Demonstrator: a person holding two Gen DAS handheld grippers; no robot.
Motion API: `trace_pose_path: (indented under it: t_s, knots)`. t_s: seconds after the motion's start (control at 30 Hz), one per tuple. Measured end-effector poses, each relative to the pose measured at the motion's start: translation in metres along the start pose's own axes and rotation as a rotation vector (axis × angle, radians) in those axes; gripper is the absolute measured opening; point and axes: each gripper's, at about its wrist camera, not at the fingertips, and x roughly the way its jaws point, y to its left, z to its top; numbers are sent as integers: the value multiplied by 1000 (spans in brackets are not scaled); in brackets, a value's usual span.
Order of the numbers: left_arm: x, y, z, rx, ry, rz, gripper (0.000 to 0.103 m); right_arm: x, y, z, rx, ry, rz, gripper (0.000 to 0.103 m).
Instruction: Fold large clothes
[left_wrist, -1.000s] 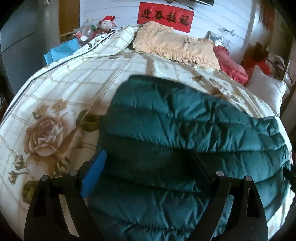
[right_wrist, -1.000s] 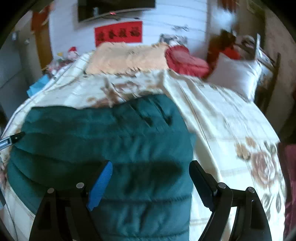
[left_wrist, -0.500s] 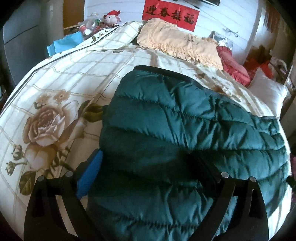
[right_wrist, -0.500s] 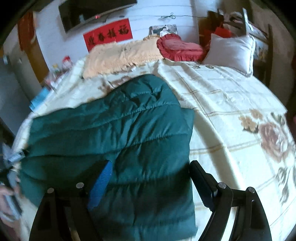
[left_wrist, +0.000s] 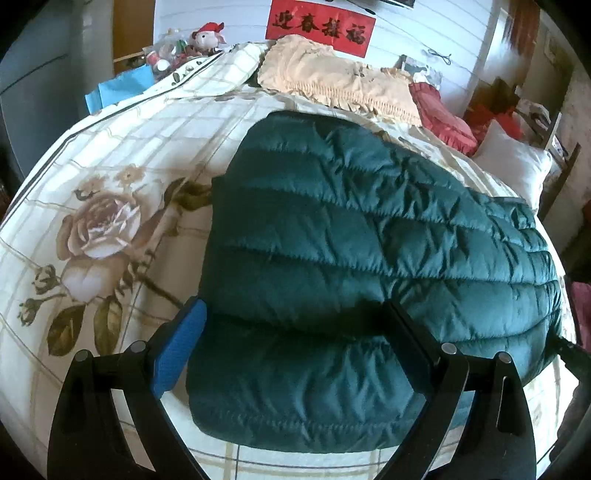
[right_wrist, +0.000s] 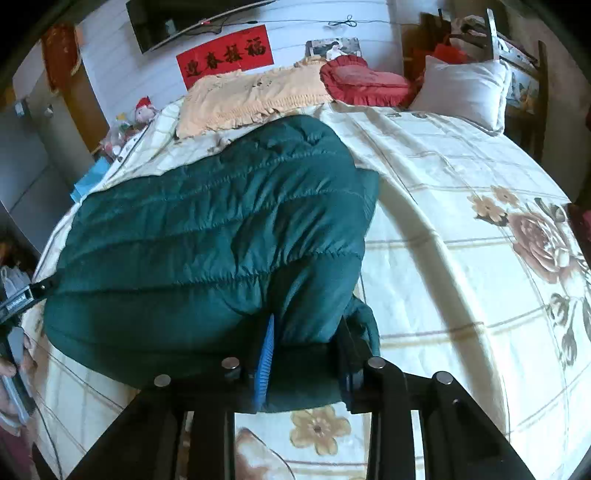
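Jacket (left_wrist: 351, 258) is lying folded on the bed (left_wrist: 122, 155), near its front edge.
Right gripper (right_wrist: 304, 363) is pinching the jacket's near corner; left gripper (left_wrist: 295, 332) is hovering wide open, holding nothing.

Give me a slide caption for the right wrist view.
Right gripper pinches the near edge of a green puffer jacket spread on a floral bedspread.
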Motion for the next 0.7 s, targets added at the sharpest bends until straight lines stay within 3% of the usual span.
trace_pose_path:
  t_s: [0.13, 0.2, 0.27, 0.43, 0.7]
  knots:
    - [-4, 2, -2, -13, 1, 0, 96, -10, -6, 1, 32, -19, 23, 30]
    - [-6, 2, -1, -16, -4, -1, 96, -22, -9, 4, 57, -46, 18, 53]
    - [-9, -1, 0, -16, -20, -1, 96, -37, -6, 6, 70, -103, 27, 59]
    - [-2, -8, 10, -34, -40, 18, 96, -45, 30, 21, -8, -151, 39, 59]
    - [36, -2, 46, -89, -30, 78, 96, 2, 96, 60, -200, -173, 8, 59]
